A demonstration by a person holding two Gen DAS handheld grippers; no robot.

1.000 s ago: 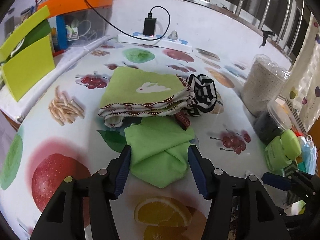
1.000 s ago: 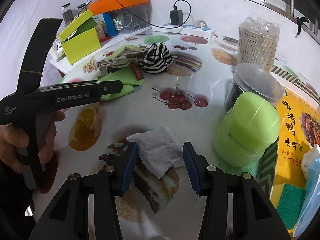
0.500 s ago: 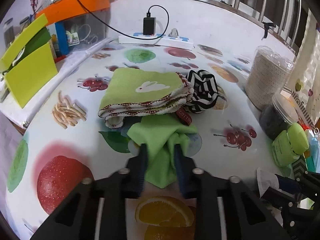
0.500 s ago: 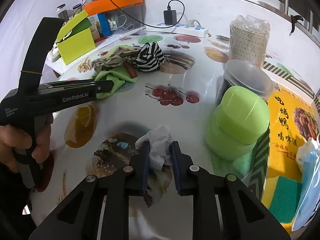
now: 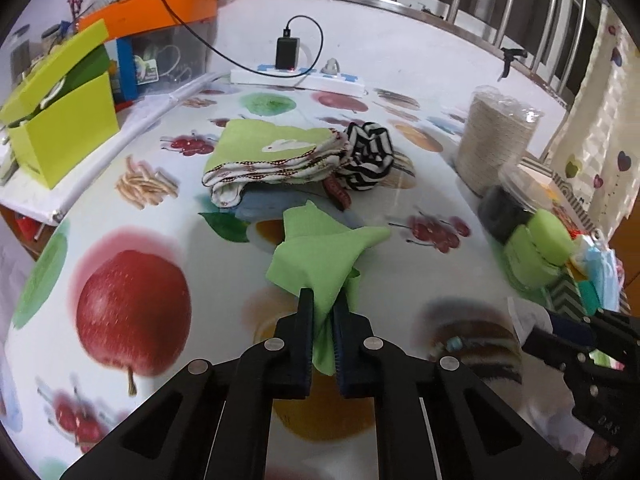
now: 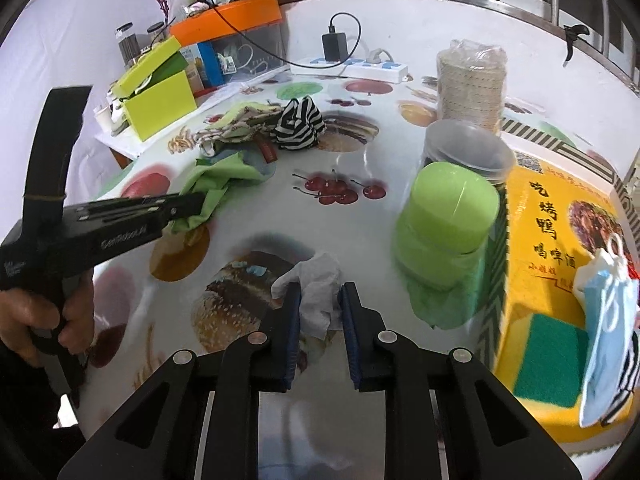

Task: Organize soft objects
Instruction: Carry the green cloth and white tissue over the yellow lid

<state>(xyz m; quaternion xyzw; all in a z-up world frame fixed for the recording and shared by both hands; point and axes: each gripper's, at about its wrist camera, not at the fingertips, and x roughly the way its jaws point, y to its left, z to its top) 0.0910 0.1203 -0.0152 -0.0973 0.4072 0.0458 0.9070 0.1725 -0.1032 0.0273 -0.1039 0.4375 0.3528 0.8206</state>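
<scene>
My left gripper [image 5: 322,300] is shut on a light green cloth [image 5: 320,252] and holds it lifted above the fruit-print table; the same cloth [image 6: 216,188] shows in the right wrist view. My right gripper [image 6: 319,294] is shut on a crumpled white tissue [image 6: 318,292], raised off the table. A folded green rabbit towel [image 5: 276,152] and a black-and-white striped cloth [image 5: 368,156] lie at the table's middle.
A green lidded container [image 6: 448,224], a clear jar [image 6: 464,152] and a wrapped cup stack [image 6: 470,84] stand at the right. A yellow box [image 6: 560,240], a green sponge [image 6: 548,364] and a blue mask [image 6: 608,320] are far right. A lime box [image 5: 60,124] and power strip [image 5: 296,78] sit behind.
Both grippers closed from open: the left on the green cloth, the right on the white tissue. Both have lifted their items and pulled back from the table.
</scene>
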